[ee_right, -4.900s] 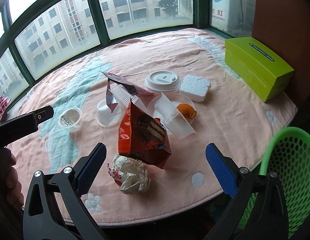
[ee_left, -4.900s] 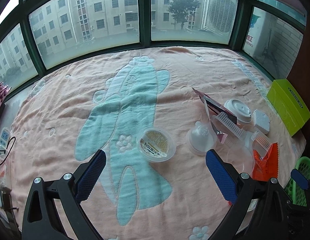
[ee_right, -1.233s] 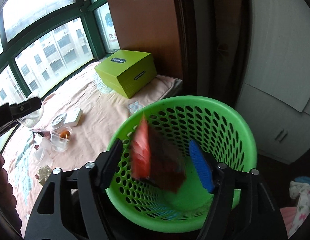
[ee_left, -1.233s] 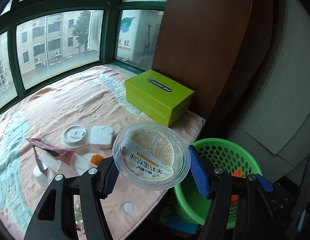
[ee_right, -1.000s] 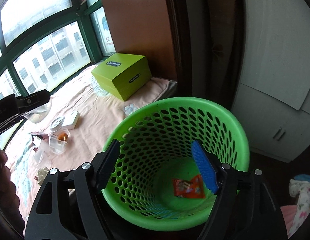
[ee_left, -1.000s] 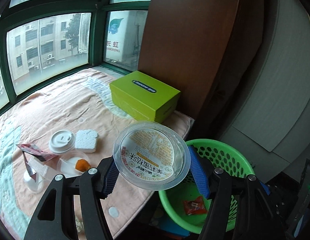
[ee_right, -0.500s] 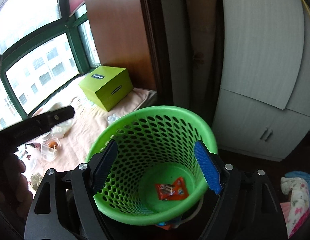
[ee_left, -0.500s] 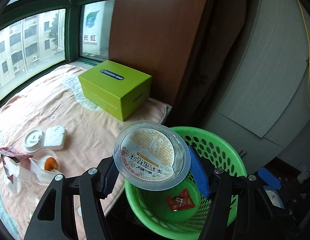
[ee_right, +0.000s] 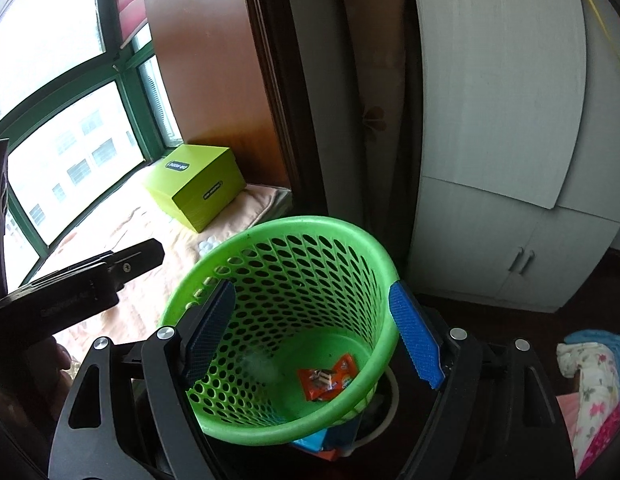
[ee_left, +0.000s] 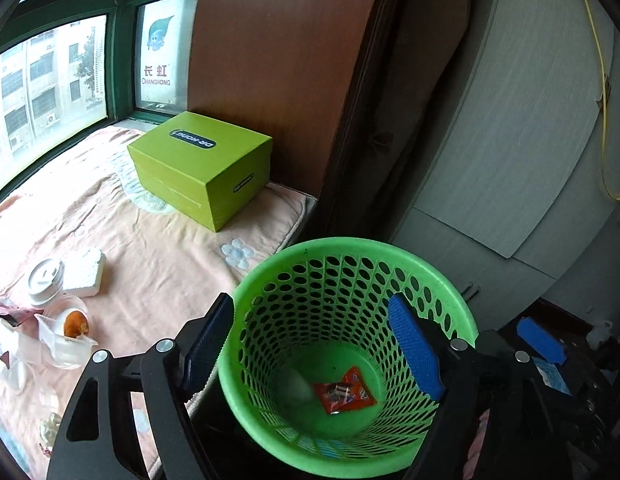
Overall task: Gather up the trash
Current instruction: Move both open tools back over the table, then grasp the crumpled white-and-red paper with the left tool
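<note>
Green plastic mesh forms the wastebasket [ee_left: 350, 264] that both cameras look down into. At its bottom lies an orange snack wrapper [ee_left: 344, 390], with a blurred clear plastic cup [ee_left: 296, 388] beside it, to its left. The left hand-held gripper [ee_left: 310, 348] hangs above the basket's mouth; its jaws are opening and nothing is between its blue pads, so the cup sits well below and apart from them. The right hand-held gripper [ee_right: 312, 332] hangs over the same basket with its jaws spread wide and nothing between them either; the wrapper shows through the gap, far below. In the right wrist view the left tool's black body crosses the left edge. Beside the basket, a peach blanket [ee_left: 158, 248] carries a lime-green box [ee_left: 200, 164], a white cup lid [ee_left: 46, 280], a white foam block [ee_left: 86, 266] and a clear container [ee_left: 66, 336] with something orange inside.
</note>
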